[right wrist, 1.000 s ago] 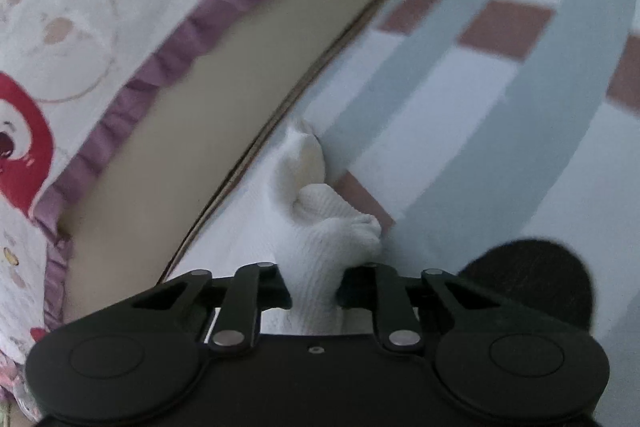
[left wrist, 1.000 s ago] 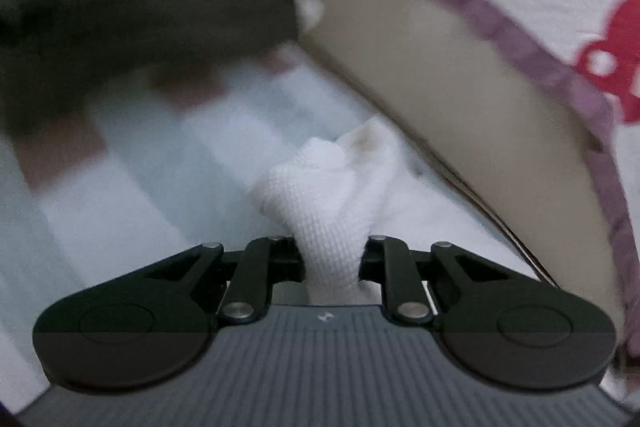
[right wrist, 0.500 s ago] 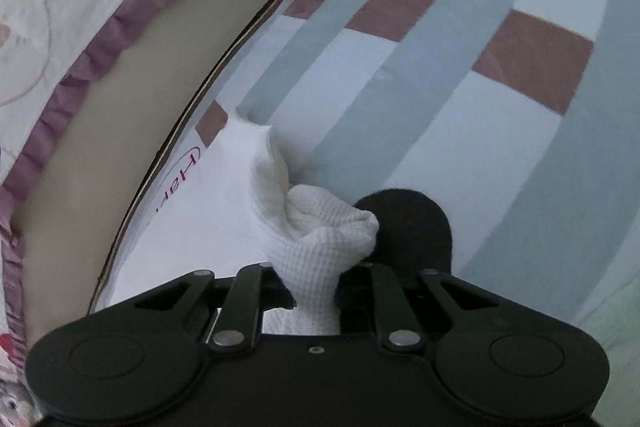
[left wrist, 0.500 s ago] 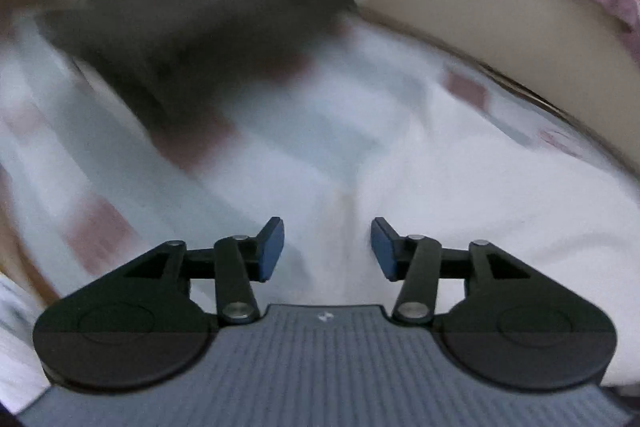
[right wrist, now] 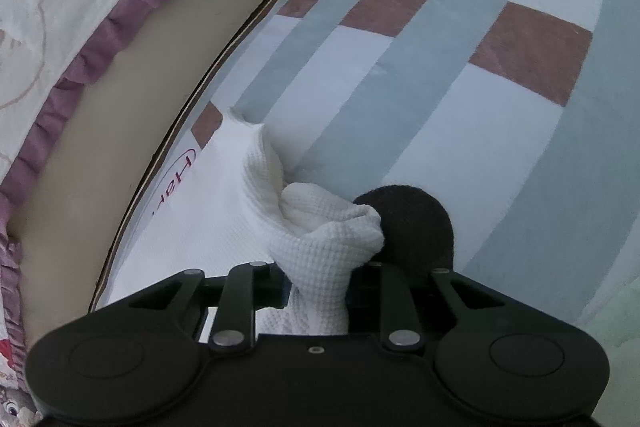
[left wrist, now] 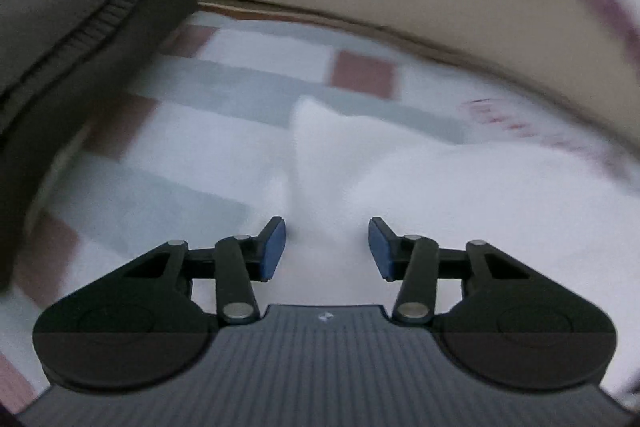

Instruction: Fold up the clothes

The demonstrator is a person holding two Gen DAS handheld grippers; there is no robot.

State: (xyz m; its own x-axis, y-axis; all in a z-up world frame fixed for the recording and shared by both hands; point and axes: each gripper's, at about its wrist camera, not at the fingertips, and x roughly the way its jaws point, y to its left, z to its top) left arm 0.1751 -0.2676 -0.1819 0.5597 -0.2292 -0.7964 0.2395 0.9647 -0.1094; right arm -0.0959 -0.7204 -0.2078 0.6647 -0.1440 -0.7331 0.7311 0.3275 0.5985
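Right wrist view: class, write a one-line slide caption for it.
Right tool, jaws opening, with a bunched white waffle-knit garment between them, above a checked bedsheet.

My left gripper (left wrist: 326, 251), black linkage arms, blue pads (left wrist: 274, 251), silver rivets, ribbed grey housing, my right gripper (right wrist: 318, 287) all black

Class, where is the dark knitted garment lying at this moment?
In the left wrist view, the dark knitted garment lies at upper left on the striped bedsheet, left of the white garment.

red lettering (left wrist: 532, 131) blurred, dark garment (left wrist: 76, 39) cut off left
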